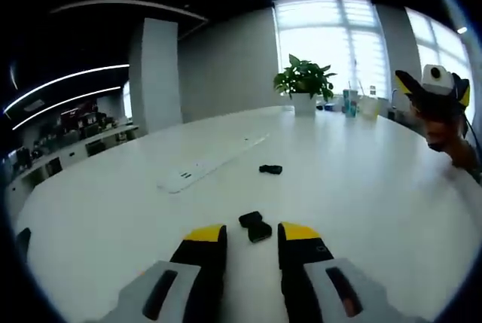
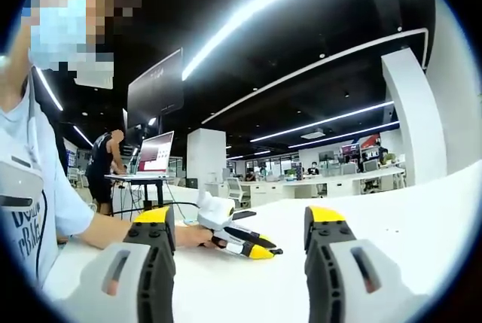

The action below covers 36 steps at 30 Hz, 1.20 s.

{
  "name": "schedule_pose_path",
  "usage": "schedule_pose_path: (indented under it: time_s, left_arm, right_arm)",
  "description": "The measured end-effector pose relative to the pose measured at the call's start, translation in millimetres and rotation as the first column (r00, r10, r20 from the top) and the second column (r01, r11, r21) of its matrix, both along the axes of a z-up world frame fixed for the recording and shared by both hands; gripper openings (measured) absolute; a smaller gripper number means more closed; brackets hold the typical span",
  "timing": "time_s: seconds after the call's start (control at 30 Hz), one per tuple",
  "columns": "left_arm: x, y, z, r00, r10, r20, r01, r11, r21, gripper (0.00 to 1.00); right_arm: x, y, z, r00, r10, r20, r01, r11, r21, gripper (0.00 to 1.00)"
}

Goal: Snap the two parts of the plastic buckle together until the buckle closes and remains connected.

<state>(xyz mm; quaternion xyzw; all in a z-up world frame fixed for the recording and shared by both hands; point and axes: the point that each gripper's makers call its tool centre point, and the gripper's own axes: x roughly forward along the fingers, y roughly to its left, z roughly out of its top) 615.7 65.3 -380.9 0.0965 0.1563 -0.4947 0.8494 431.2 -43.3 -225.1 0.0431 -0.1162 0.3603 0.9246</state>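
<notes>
In the left gripper view we look across a broad white table [image 1: 361,187] with our left gripper [image 1: 252,234] low over it, its yellow-tipped jaws standing apart and holding nothing. Just beyond the gap between those jaws lies one black buckle part [image 1: 255,226], resting on the tabletop. The second buckle part [image 1: 270,169] lies farther off, well apart from the first and a little to its right. To the left of it a long white strip [image 1: 211,163] stretches away along the table. At the far edge stands a potted plant [image 1: 304,82], with a few cups [image 1: 351,102] beside it. Our right gripper [image 1: 435,91] hangs raised at the far right of this view; from here we cannot tell how its jaws stand. In the right gripper view its jaws are wide apart and empty, and between them we see the left gripper down on the table in a person's hand [image 2: 194,236].
</notes>
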Motion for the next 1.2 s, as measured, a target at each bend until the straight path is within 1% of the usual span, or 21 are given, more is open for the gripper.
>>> schedule_pose_path:
  time_s: [0.07,0.2,0.4,0.53,0.87,1.03,1.2]
  left_arm:
    - [-0.3,0.0,0.3,1.000,-0.001,0.001,0.001,1.000,0.000,0.26]
    - [-0.5,-0.4,0.8,1.000,-0.006,0.007,0.006,1.000,0.004,0.20]
    - [0.3,-1.0,0.7,1.000,-0.010,0.005,0.010,1.000,0.003,0.19]
    - [0.6,-1.0,0.5,1.000,-0.012,0.008,0.012,1.000,0.005,0.16]
    - [-1.2,-2.4,0.7,1.000,-0.025,0.014,0.025,1.000,0.009,0.13]
    - [-0.5,-1.9,0.6,1.000,-0.024,0.016,0.024,1.000,0.011,0.12]
    - [-1.1,-0.7,0.4,1.000,-0.025,0.004,0.025,1.000,0.010,0.12]
  right_arm:
    - [0.0,0.3,-0.6,1.000,0.000,-0.002,0.000,1.000,-0.002,0.71]
    - [-0.3,0.7,-0.6,1.000,0.001,-0.001,-0.001,1.000,-0.003,0.71]
    - [-0.6,1.2,-1.0,1.000,0.003,-0.002,-0.003,1.000,-0.005,0.71]
    - [-0.7,1.2,-0.9,1.000,0.003,-0.002,-0.003,1.000,-0.004,0.70]
    - [-0.7,0.9,-0.4,1.000,0.002,0.000,-0.002,1.000,-0.005,0.70]
    - [-0.8,0.7,-0.3,1.000,0.001,0.001,-0.001,1.000,-0.006,0.70]
    - [-1.0,0.6,0.2,1.000,0.000,0.002,0.000,1.000,-0.006,0.70]
